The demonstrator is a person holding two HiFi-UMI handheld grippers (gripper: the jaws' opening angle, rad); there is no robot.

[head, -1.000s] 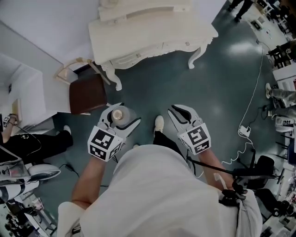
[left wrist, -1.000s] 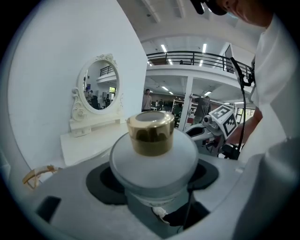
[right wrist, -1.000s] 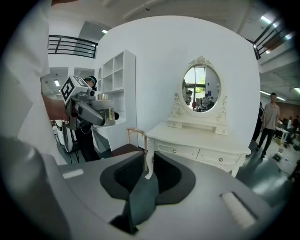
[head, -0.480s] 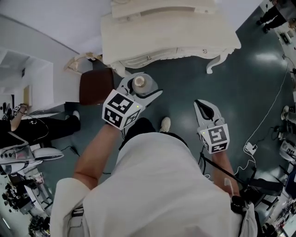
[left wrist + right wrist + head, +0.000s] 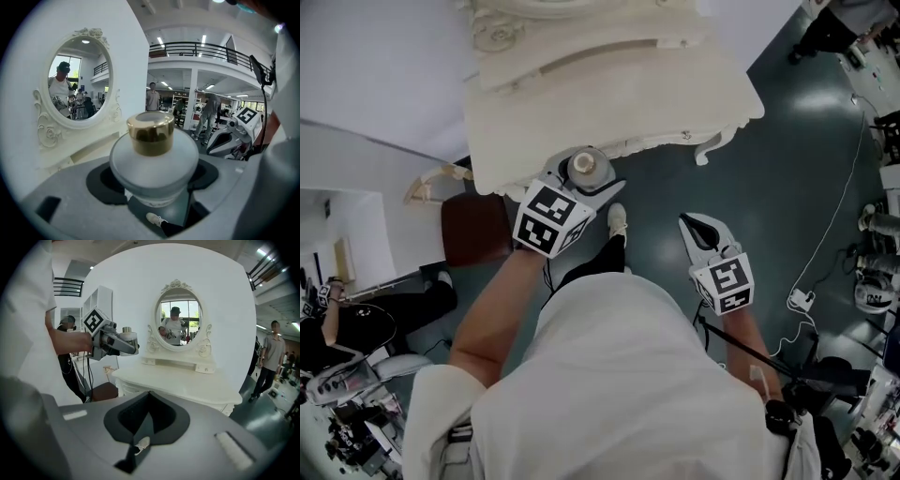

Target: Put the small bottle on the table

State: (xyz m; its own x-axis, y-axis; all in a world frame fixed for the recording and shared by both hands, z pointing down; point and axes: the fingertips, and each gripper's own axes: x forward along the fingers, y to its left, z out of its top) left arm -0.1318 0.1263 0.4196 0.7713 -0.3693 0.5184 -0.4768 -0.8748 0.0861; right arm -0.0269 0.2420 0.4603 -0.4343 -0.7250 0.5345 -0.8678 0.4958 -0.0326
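The small bottle (image 5: 588, 169) is frosted white with a gold cap (image 5: 150, 132). It sits upright between the jaws of my left gripper (image 5: 584, 183), which is shut on its wide body (image 5: 154, 161). In the head view the bottle hangs at the front edge of the cream dressing table (image 5: 609, 89), near its left end. The right gripper view shows the bottle (image 5: 127, 337) and left gripper (image 5: 123, 346) in the air left of the tabletop (image 5: 187, 385). My right gripper (image 5: 692, 223) is lower, over the floor, shut with nothing in it (image 5: 148, 400).
An oval mirror (image 5: 180, 319) stands at the back of the table. A brown chair (image 5: 473, 230) is left of the table, by a white wall. Cables (image 5: 811, 281) trail over the dark floor at right. People stand in the hall behind.
My left gripper has carried the bottle forward, from over the floor up to the table's front edge. The right gripper has followed a little and stays shut.
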